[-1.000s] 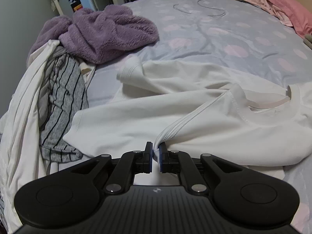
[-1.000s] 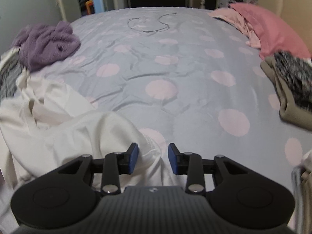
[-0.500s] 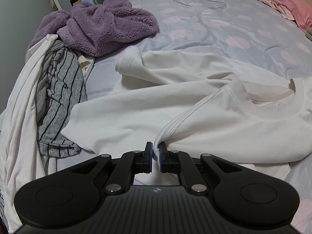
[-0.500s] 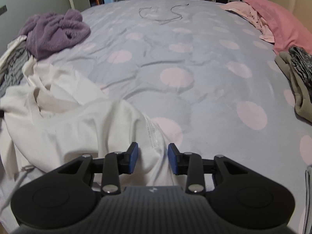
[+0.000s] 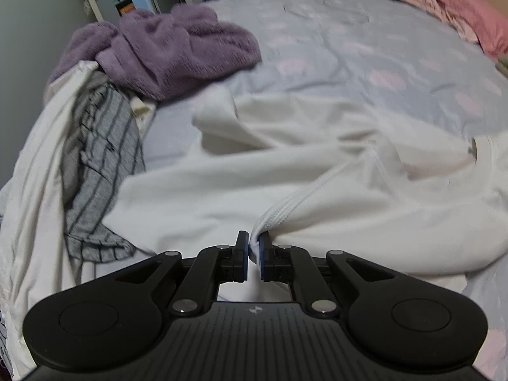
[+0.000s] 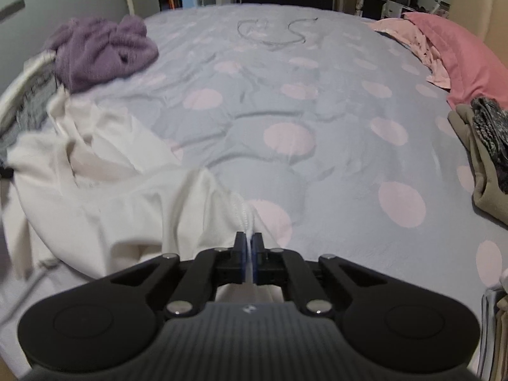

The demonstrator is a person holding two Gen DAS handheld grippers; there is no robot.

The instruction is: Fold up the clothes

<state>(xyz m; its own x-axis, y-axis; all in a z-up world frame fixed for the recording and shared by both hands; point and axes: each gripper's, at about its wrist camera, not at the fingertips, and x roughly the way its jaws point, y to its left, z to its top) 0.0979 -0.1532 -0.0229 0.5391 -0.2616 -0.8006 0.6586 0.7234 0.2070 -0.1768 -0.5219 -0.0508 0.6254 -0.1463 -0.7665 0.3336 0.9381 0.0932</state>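
Observation:
A crumpled white T-shirt [image 5: 349, 197] lies on the near side of the bed, its neck opening toward the right in the left wrist view. My left gripper [image 5: 253, 238] is shut on a stitched edge of the shirt, which bunches up between the pads. In the right wrist view the same T-shirt [image 6: 127, 203] spreads to the left. My right gripper [image 6: 249, 238] is closing its jaws on the shirt's stitched hem, and the pads press the white cloth between them.
The bed has a lilac sheet with pink dots [image 6: 317, 111]. A purple fleece [image 5: 177, 47] and a grey striped garment [image 5: 101, 165] lie heaped at the left edge. Pink pillows [image 6: 451, 54] and a pile of olive and grey clothes [image 6: 485, 158] sit at the right. A thin cable [image 6: 273, 31] lies far back.
My right gripper has gone from open over the shirt's hem to shut on it, and the hem now rises in a ridge. The left gripper keeps its grip and has barely moved.

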